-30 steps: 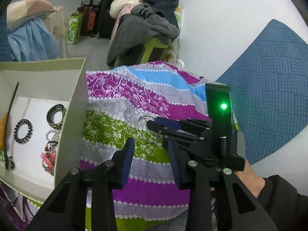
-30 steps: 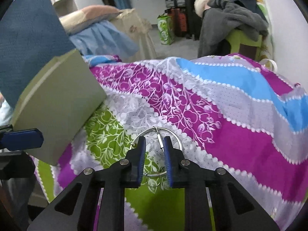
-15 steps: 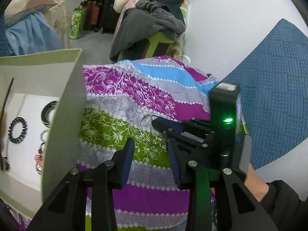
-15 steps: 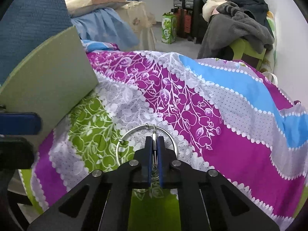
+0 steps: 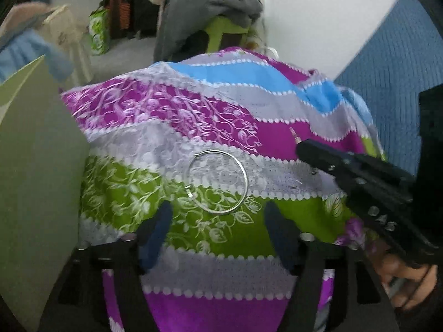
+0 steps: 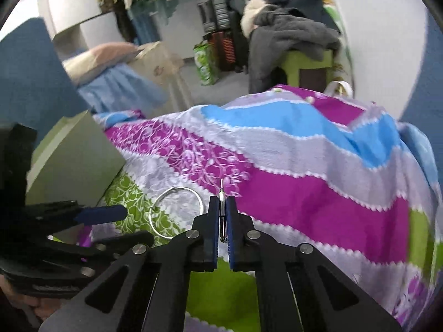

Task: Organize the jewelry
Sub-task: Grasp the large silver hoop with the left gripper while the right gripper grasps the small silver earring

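A large silver ring lies flat on the patterned bedspread; it also shows in the right wrist view as the ring. My left gripper hovers just short of it. Its jaws are opening wide and nothing is between the pads. My right gripper is shut on a thin silver pin, held up off the cloth to the right of the ring. In the left wrist view the right gripper comes in from the right with the pin sticking out of its tip.
A grey-green cardboard box stands at the left edge of the bedspread, only its outer wall visible; it is the box in the right wrist view. Blue quilted fabric lies to the right. A chair piled with clothes is beyond the bed.
The right gripper closed on the thin pin and carried it right, away from the ring. The left gripper swung right over the ring and opened wide; the box's inside left the view.
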